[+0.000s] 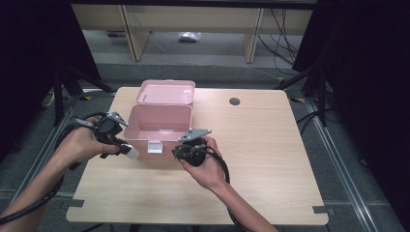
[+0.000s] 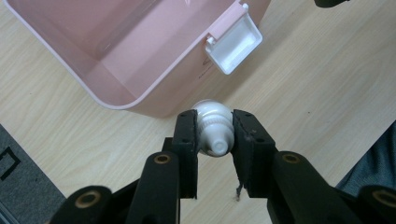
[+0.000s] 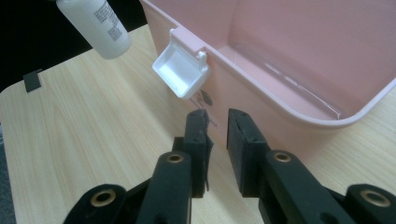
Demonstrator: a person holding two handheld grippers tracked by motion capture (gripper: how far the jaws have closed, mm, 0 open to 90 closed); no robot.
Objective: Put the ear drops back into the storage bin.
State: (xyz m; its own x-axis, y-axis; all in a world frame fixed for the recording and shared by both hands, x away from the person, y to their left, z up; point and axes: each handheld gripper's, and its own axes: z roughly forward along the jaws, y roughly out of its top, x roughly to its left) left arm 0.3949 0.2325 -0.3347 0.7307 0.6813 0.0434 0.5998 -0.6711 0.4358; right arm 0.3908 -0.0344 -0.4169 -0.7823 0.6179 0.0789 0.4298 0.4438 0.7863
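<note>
fingers (image 2: 189,140) clamp white bottle (image 2: 213,125) beside pink box (image 2: 154,100).

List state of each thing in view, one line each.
pink storage box: open, upright on table, looks empty.
lid: swung back flat behind the box.
white latch: unfastened, hanging out from the front wall.
white bottle: capped, held off the table.
left gripper: shut on the bottle's cap end.
right gripper: narrow gap between fingers, holding nothing.

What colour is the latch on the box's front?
White latch, on a pink box; clearest in the right gripper view.
</note>
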